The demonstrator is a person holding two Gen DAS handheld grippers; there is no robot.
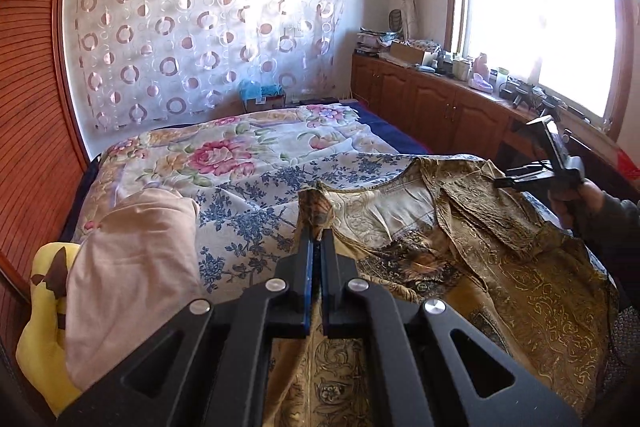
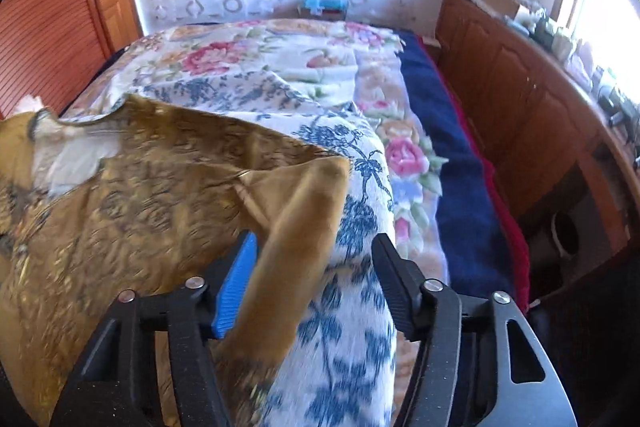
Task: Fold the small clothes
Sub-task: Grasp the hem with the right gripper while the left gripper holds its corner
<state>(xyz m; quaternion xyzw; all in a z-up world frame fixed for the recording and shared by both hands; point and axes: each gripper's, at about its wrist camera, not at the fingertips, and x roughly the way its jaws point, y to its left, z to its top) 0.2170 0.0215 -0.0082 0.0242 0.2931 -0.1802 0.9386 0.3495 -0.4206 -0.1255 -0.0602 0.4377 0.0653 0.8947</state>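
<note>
The left gripper (image 1: 318,239) is fully closed on a raised fold of the gold patterned garment (image 1: 500,267), pinching the cloth at its tips. The garment lies spread on the bed (image 1: 256,147), over a blue-and-white floral sheet (image 1: 248,203), and fills the left wrist view from 3 o'clock to 6 o'clock. Its pale lining shows at the neckline, near 2 o'clock of the gripper tips.

The right gripper (image 2: 314,251) is about half open. A gold edge of the garment (image 2: 132,207) stands between its 2 fingers, close to the blue pad (image 2: 236,287) at 9 o'clock; the pads do not press on the cloth. In the left wrist view the right gripper (image 1: 516,181) appears at 3 o'clock, held by a hand (image 1: 576,203).

A pink pillow (image 1: 132,267) and a yellow soft toy (image 1: 44,307) lie at 9 o'clock. A wooden cabinet (image 1: 436,103) runs under the window (image 1: 536,27) at 2 o'clock.
</note>
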